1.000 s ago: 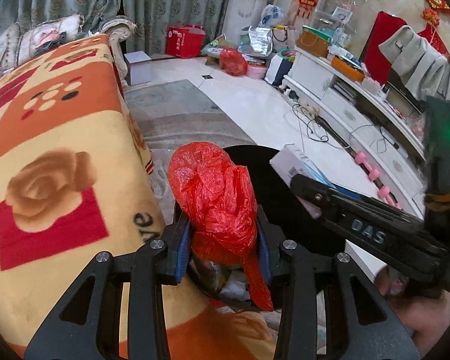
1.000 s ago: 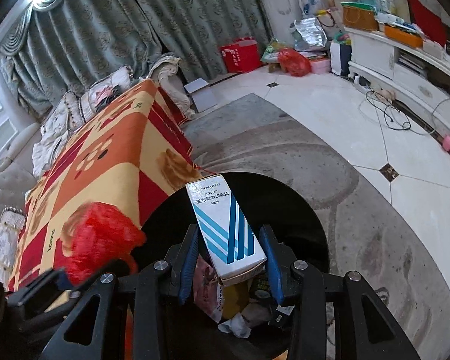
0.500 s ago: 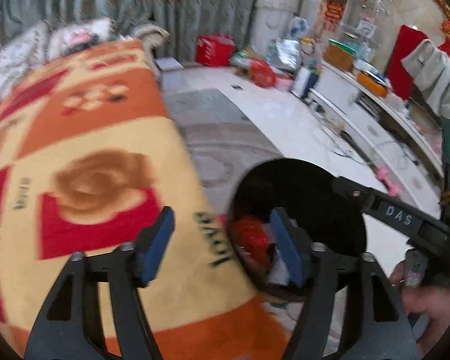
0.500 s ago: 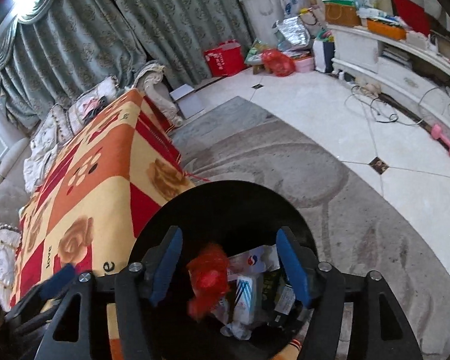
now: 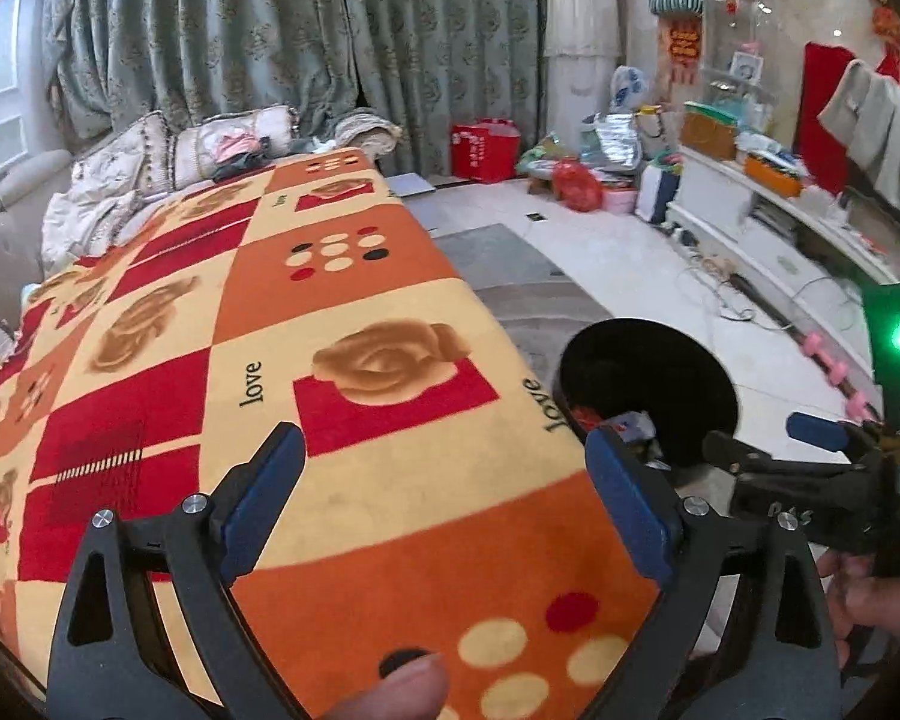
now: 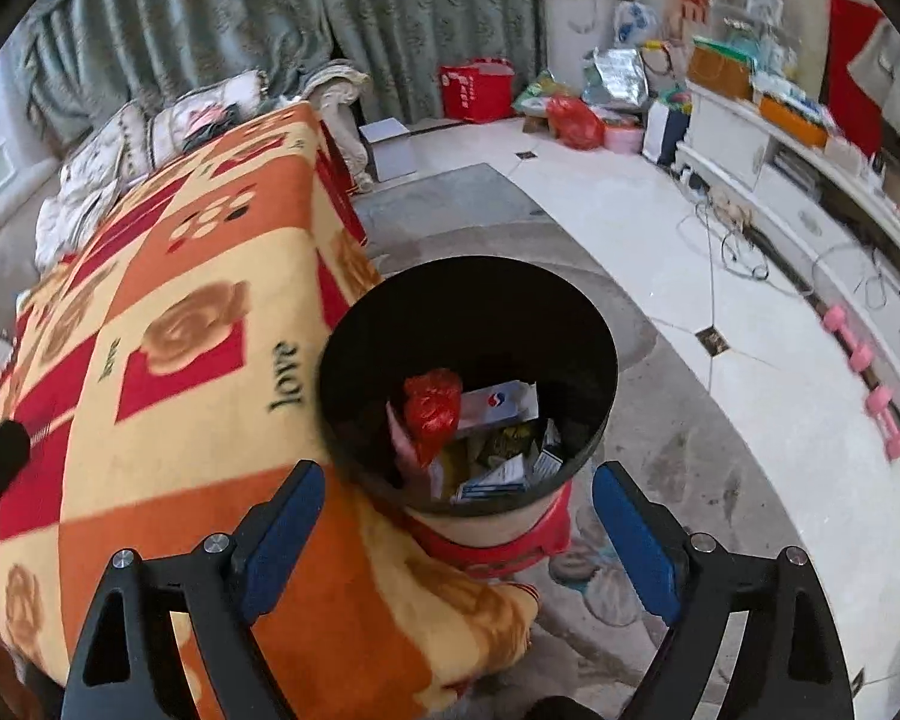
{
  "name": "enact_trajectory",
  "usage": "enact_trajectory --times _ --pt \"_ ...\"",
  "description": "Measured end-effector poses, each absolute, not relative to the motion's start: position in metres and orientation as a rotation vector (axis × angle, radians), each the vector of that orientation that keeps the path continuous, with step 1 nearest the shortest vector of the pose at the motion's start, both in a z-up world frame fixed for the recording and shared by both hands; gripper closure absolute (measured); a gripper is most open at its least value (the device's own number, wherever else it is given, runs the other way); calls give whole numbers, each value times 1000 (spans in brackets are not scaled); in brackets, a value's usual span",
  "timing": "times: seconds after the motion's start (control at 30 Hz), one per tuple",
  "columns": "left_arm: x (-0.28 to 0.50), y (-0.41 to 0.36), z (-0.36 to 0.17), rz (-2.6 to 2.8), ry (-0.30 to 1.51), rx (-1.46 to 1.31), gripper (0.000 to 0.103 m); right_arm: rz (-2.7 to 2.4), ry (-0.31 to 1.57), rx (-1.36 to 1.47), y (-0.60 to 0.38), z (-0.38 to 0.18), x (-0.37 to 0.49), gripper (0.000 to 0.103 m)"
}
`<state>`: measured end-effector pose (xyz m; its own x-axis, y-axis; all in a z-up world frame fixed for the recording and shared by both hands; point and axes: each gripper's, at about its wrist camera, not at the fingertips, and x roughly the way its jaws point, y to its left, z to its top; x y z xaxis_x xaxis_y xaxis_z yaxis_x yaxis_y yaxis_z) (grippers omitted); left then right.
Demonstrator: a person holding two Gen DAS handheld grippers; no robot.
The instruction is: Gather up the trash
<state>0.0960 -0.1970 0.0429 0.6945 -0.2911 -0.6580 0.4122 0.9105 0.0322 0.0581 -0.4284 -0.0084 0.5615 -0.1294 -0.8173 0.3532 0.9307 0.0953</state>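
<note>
A black round trash bin (image 6: pixel 468 294) stands on the floor beside the blanket-covered table. Inside it lie a crumpled red plastic bag (image 6: pixel 431 411), a white carton (image 6: pixel 498 405) and several other boxes and wrappers. My right gripper (image 6: pixel 459 531) is open and empty, above the bin's near rim. My left gripper (image 5: pixel 444 498) is open and empty over the orange, red and yellow blanket (image 5: pixel 330 372). The bin (image 5: pixel 648 372) shows to its right, with the right gripper (image 5: pixel 810 474) beyond it.
A grey rug (image 6: pixel 660 420) and white tile floor (image 6: pixel 630 228) lie around the bin. A white TV cabinet (image 6: pixel 810 204) with cables runs along the right. Pink dumbbells (image 6: pixel 870 384) lie on the floor. Red bags (image 6: pixel 477 90) and clutter stand by the curtains. A sofa with cushions (image 5: pixel 180 150) stands behind the table.
Both grippers opened. The red bag and the blue-striped carton dropped into the bin. Both grippers then pulled back and up, the left one swinging left over the blanket.
</note>
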Motion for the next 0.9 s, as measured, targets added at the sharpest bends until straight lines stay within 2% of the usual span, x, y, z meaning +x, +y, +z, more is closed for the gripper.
enact_trajectory --times 0.13,0.37,0.9 --pt "90 -187 57 -426 719 120 5 -308 906 208 -414 12 46 14" --pt "88 -188 69 -334 733 165 5 -320 896 174 -412 45 44 14" --pt "91 -178 66 -298 769 155 5 -312 895 194 -409 60 45 14"
